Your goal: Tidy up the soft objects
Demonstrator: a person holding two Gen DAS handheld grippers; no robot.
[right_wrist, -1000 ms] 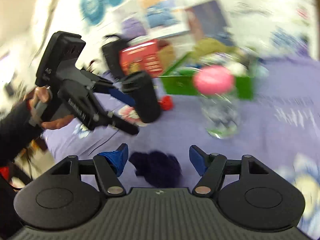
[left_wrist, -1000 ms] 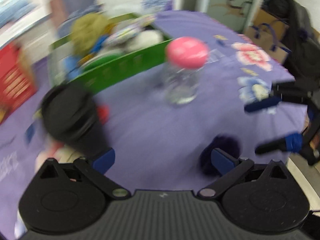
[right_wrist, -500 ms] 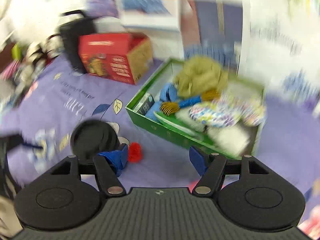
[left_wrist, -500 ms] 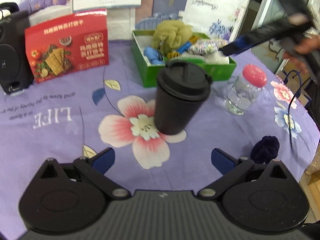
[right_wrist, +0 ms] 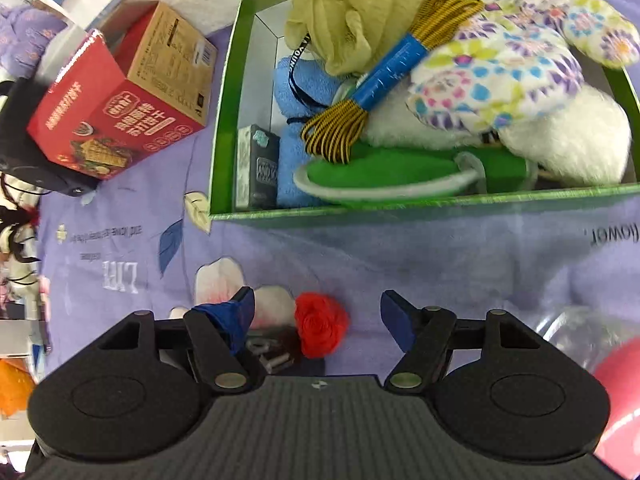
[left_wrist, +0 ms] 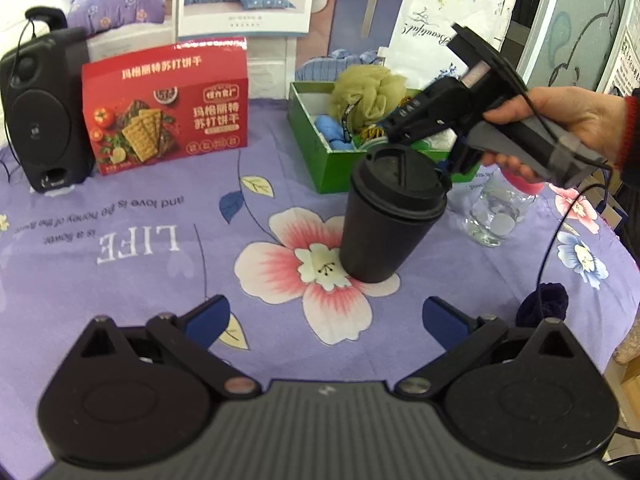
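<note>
Hovering over purple floral tablecloth [right_wrist: 400, 248], right gripper [right_wrist: 316, 312] opening, nothing clamped; small red fabric rose [right_wrist: 320, 324] lies between fingers, nearer left one, just before green cardboard box [right_wrist: 224, 120] near table's far edge. Left gripper [left_wrist: 326, 314] open, empty, farther away.

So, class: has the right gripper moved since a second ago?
Yes. The right gripper then sat low by the navy pom-pom; it has swung up toward the green box.
</note>
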